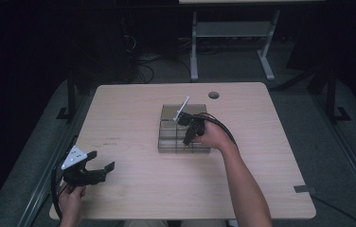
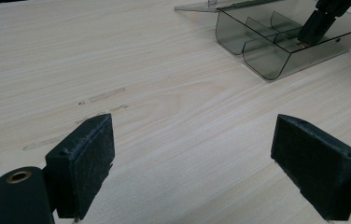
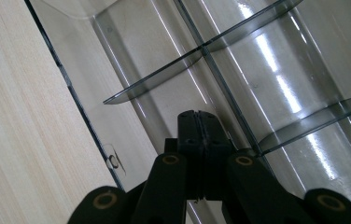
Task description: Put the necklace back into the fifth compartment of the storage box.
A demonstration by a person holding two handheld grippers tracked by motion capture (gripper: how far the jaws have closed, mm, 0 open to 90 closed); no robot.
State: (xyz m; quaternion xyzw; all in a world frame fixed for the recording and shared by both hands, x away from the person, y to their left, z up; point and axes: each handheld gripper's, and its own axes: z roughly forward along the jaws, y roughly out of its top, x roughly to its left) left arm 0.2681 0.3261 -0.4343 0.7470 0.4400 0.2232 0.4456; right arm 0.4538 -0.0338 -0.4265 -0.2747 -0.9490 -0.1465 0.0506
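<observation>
Right claw (image 3: 197,126) jaws pressed flat together, nothing visible between the pads, tips poking down into a compartment of the smoky clear plastic organizer box (image 1: 169,127), right beside a divider wall (image 3: 220,79). Box sits mid-desk, a bit toward the far side, open top, a lid or flap lying flat at its far edge in the left claw view. Looks light, stiff, thin-walled, glossy, so probably slippery and likely to skid on the wood if nudged; walls could crack under a hard pinch. Best grab, I'd judge: straddle an outer wall or a divider edge from above with the pads, not the curved floor. Left claw (image 2: 192,168) wide open, empty, hovering over bare desk (image 1: 133,184) near the front left corner, well apart from the box.
</observation>
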